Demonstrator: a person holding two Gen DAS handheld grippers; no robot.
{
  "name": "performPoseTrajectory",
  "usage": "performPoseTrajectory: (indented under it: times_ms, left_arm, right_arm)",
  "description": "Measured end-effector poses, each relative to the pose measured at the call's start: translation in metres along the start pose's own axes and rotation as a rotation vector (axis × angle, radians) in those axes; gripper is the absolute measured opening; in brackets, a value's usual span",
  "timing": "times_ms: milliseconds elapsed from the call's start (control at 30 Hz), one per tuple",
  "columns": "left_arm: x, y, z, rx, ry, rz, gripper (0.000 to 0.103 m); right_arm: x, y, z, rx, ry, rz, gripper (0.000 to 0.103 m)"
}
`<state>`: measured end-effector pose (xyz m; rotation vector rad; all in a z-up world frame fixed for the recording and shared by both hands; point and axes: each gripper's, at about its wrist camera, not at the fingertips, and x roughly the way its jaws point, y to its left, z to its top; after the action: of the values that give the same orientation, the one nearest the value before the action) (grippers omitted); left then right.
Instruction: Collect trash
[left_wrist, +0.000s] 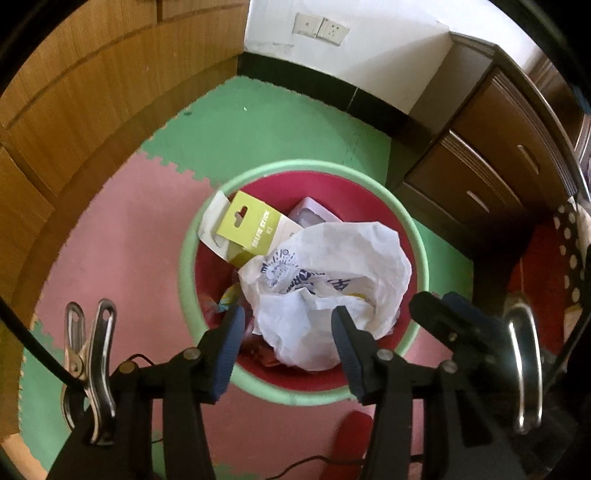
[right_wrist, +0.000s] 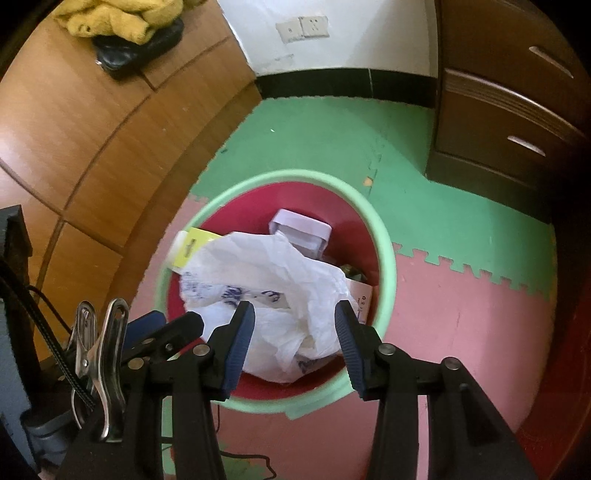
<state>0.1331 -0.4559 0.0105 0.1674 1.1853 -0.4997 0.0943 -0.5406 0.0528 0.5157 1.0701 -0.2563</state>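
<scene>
A round bin with a pale green rim and a dark red inside stands on the floor mat. A crumpled white plastic bag with blue print lies on top of the trash in it. Beside the bag are a yellow-green card box and a pale lilac box. My left gripper hangs open above the bin, with the bag below and apart from its pads. My right gripper is open above the bag too, and it shows in the left wrist view at the right.
Green and pink foam mats cover the floor. A light wooden cabinet stands at the left, a dark drawer unit at the right. A yellow cloth lies on the cabinet. A wall socket sits above the black skirting.
</scene>
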Motion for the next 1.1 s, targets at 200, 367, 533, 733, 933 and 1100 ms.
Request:
performPoseTrajectory:
  times_ms: [200, 367, 533, 733, 933, 1100]
  left_arm:
    - [-0.012, -0.005, -0.005, 0.027, -0.004, 0.023, 0.051]
    - [-0.026, -0.006, -0.011, 0.019, -0.010, 0.014, 0.051]
    - [-0.043, -0.005, -0.016, 0.010, -0.033, 0.018, 0.051]
    - [-0.054, -0.004, -0.023, 0.005, -0.056, 0.032, 0.051]
    - [-0.051, -0.011, -0.025, 0.037, -0.064, 0.043, 0.051]
    - [-0.046, -0.015, -0.027, 0.052, -0.056, 0.039, 0.051]
  right_arm:
    - [-0.017, 0.012, 0.000, -0.057, -0.018, -0.016, 0.046]
    - [-0.037, 0.019, -0.005, -0.106, -0.027, -0.010, 0.046]
    - [-0.058, 0.024, -0.013, -0.126, -0.044, 0.009, 0.046]
    - [-0.069, 0.024, -0.025, -0.146, -0.070, 0.016, 0.047]
    - [-0.070, 0.025, -0.030, -0.158, -0.110, 0.009, 0.046]
    - [-0.065, 0.016, -0.031, -0.124, -0.104, 0.017, 0.047]
